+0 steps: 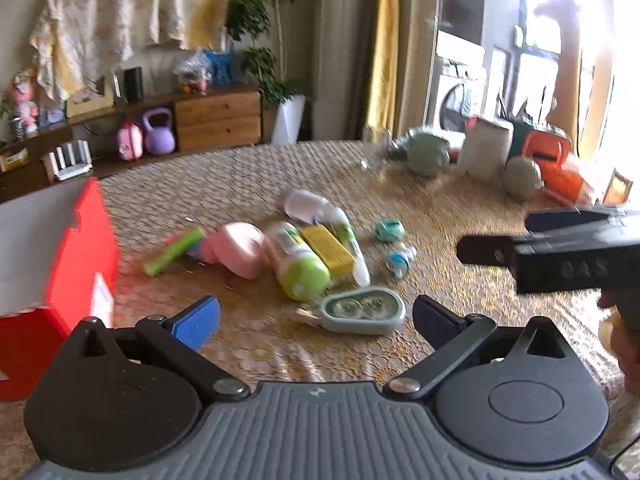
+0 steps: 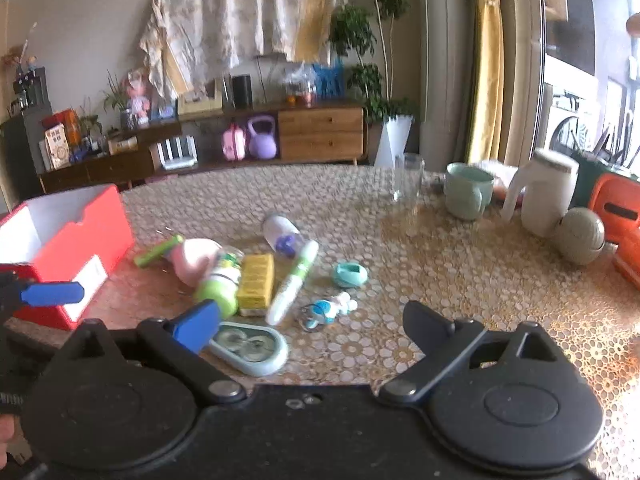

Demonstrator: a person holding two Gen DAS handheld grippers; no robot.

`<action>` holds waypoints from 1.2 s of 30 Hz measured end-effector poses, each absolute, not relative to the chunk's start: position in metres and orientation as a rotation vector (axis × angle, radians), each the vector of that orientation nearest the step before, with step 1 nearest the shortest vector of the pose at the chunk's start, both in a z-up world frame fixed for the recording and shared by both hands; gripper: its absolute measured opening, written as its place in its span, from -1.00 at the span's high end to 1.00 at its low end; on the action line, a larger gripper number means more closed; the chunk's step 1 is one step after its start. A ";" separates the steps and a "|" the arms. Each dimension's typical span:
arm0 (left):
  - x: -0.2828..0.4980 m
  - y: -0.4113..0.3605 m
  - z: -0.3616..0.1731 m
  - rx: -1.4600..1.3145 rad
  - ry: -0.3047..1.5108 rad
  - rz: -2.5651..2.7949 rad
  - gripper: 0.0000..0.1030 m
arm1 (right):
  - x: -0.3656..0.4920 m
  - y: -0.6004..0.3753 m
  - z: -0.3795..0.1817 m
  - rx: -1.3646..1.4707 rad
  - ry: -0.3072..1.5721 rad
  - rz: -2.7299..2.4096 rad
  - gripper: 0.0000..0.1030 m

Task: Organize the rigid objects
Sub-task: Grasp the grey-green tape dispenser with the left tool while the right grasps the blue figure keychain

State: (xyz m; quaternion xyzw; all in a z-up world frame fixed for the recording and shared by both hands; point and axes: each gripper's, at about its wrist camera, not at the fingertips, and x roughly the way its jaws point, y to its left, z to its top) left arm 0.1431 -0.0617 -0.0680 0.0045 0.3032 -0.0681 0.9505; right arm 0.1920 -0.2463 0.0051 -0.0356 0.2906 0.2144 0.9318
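A heap of small items lies mid-table: a pink case (image 1: 240, 250), a green-capped bottle (image 1: 300, 268), a yellow box (image 1: 326, 248), a white-and-green tube (image 2: 294, 282), a small teal ring (image 2: 351, 274) and a blue-white toy (image 2: 328, 308). Nearest me is a teal oval case (image 1: 362, 312) with two round wells. An open red box (image 1: 76, 264) stands at the left. My left gripper (image 1: 316, 306) hangs open just short of the teal case, nothing between its fingers. My right gripper (image 2: 310, 312) is open too, near the toy and empty; its black body (image 1: 560, 256) shows at the left view's right edge.
At the table's far right stand a clear glass (image 2: 408, 178), a mint mug (image 2: 466, 190), a white jug (image 2: 548, 192), a grey-green ball (image 2: 582, 234) and an orange container (image 2: 616, 216). A patterned cloth (image 2: 440, 280) covers the table. A wooden sideboard lines the back wall.
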 end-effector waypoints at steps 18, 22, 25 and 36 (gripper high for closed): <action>0.207 -0.104 -0.126 0.123 0.706 -0.222 -1.00 | 0.270 -0.228 -0.046 -0.203 0.743 0.527 -0.68; 0.215 -0.108 -0.131 0.124 0.708 -0.230 -1.00 | 0.275 -0.224 -0.053 -0.213 0.753 0.538 -0.66; 0.219 -0.108 -0.135 0.113 0.722 -0.240 -0.99 | 0.281 -0.221 -0.058 -0.223 0.760 0.551 -0.57; 0.231 -0.110 -0.142 0.128 0.747 -0.249 -0.68 | 0.293 -0.214 -0.064 -0.224 0.770 0.583 -0.55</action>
